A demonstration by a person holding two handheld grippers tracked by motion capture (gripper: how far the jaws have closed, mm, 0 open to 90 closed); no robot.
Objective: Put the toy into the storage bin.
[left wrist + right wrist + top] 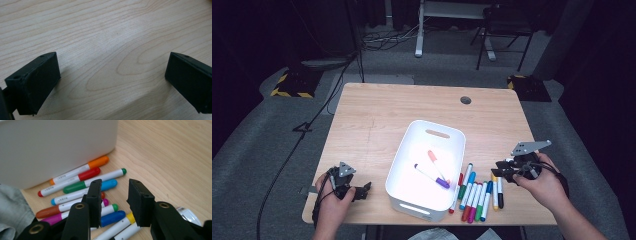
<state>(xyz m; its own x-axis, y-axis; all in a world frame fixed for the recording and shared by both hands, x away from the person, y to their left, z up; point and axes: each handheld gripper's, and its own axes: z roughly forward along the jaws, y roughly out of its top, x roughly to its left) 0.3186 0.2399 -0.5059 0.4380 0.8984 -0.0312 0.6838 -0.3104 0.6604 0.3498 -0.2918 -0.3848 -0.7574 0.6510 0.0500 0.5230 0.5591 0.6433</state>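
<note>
A white bin (404,145) stands at the table's front middle, with a pink-orange marker (433,158) and a purple-capped marker (432,176) inside. Several colored markers (474,192) lie side by side just right of it. My right gripper (499,170) hovers low over the right end of that row. In the right gripper view its jaws (113,185) stand a little apart with nothing between them, above a blue marker (82,193) and a green one (92,181), with the bin's wall (57,147) behind. My left gripper (362,191) rests at the front left corner, wide open over bare wood (112,62).
A round cable grommet (465,100) sits near the table's far edge. The wooden tabletop (372,115) stretches behind and left of the bin. Cables, a desk leg and a chair stand on the floor beyond. Grey cloth (12,212) shows at the table's near edge.
</note>
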